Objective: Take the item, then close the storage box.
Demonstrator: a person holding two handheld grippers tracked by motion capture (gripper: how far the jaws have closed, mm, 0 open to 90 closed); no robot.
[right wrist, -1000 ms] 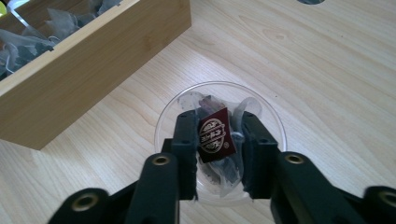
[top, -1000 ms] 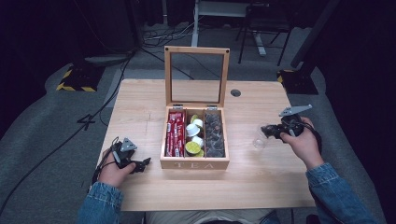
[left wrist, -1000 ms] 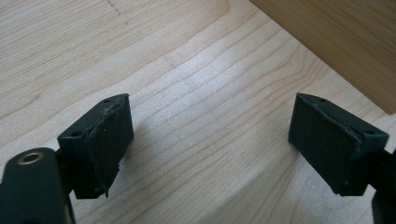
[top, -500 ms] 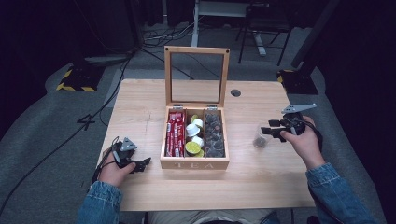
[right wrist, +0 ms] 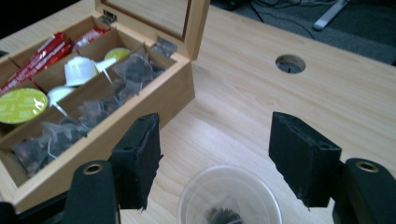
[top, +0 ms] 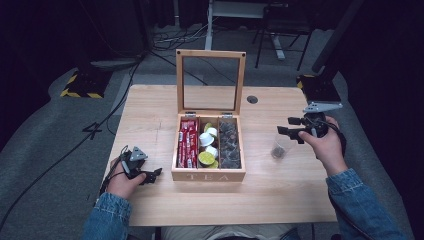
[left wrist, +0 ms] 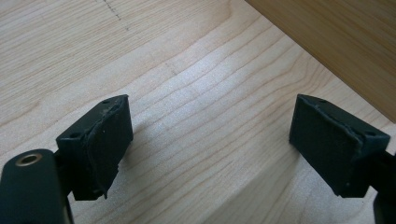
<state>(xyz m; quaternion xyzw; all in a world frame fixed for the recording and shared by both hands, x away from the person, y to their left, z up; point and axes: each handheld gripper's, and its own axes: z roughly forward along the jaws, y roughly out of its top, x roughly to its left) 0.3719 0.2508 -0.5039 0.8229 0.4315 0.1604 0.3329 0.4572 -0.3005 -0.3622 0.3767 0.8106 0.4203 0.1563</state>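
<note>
The clear plastic cup (top: 278,148) stood on the bare table (top: 150,107) at the right of centre in the high view, well apart from the right wall of the wooden tea box (top: 208,175). In the right gripper view the cup (right wrist: 229,197) sat at the bottom centre of the frame with something dark inside, probably a tea bag. It stood outside the box, apparently to receive items taken from it.

The right gripper (top: 293,128) hovered just above and right of the cup in the high view. Its jaws stood wide apart and gripped nothing; in its own view (right wrist: 223,156) the cup's rim lay low between them, below the pads, with no contact visible.

The box sat at mid-frame, lid (top: 210,82) propped upright so all three compartments stayed reachable: red sachets (top: 187,142) on the left, white and green capsules (top: 207,147) in the middle, dark tea bags (top: 229,142) on the right.

The left gripper (top: 148,175) rested low at the lower left of the high view, near the box's front left corner. Its jaws were spread apart over bare wood (left wrist: 208,140), empty, seemingly parked while the other hand worked.
</note>
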